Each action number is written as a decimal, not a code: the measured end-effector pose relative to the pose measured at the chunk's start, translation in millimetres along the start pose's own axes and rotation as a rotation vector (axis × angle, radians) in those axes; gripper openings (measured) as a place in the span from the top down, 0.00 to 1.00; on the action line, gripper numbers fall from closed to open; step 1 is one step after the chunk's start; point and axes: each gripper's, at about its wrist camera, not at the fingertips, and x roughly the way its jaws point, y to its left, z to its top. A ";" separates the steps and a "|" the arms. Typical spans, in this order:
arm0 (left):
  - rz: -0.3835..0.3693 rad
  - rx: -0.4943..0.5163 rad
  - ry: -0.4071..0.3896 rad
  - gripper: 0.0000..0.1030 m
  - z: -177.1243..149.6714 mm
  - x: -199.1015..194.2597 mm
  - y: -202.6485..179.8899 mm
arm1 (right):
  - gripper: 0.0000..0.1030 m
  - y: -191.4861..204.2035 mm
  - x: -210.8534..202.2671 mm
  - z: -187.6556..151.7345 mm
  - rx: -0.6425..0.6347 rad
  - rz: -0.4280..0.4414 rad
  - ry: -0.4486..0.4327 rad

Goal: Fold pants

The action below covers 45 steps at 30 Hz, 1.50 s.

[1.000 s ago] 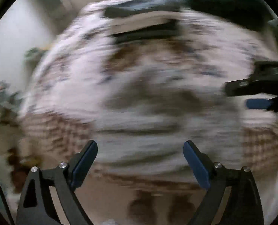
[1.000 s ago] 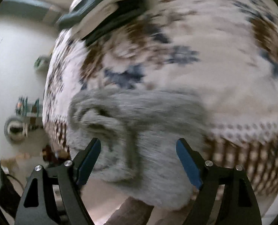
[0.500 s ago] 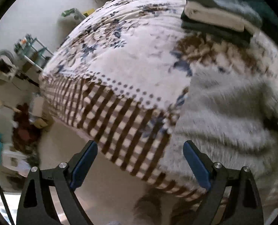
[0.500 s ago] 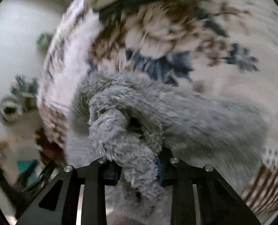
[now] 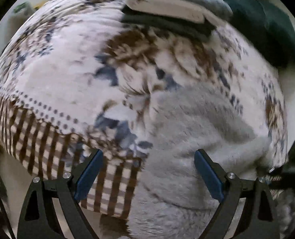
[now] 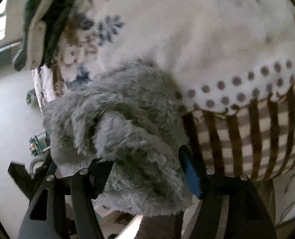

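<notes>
Right gripper jaws part-open with the fluffy grey fleece pants bunched between at the bed edge, left gripper apart and empty; fabric looks soft, light, floppy, so grab hems; folded clothes stack beyond on the floral blanket.

Home bedroom, bed with floral blanket, stacked folded clothes

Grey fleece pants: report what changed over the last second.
The right gripper closed on the grey fleece pants at the bed edge and bunched them up. Its jaws now stand wider, with fabric between them; grip uncertain. The left gripper stayed open and empty, and the folded stack stayed on the bedspread.
</notes>
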 end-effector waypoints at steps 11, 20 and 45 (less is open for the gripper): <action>-0.041 -0.042 0.008 0.10 -46.7 -16.6 13.1 | 0.32 165.1 -34.7 10.6 -0.536 -0.205 -0.101; -0.141 0.090 -0.027 0.65 -60.3 -2.7 -1.6 | 0.64 268.7 113.4 9.0 -1.007 -0.384 0.190; -0.253 -0.034 -0.038 0.64 -34.4 -43.3 22.7 | 0.32 165.0 10.2 35.7 -0.678 -0.475 0.108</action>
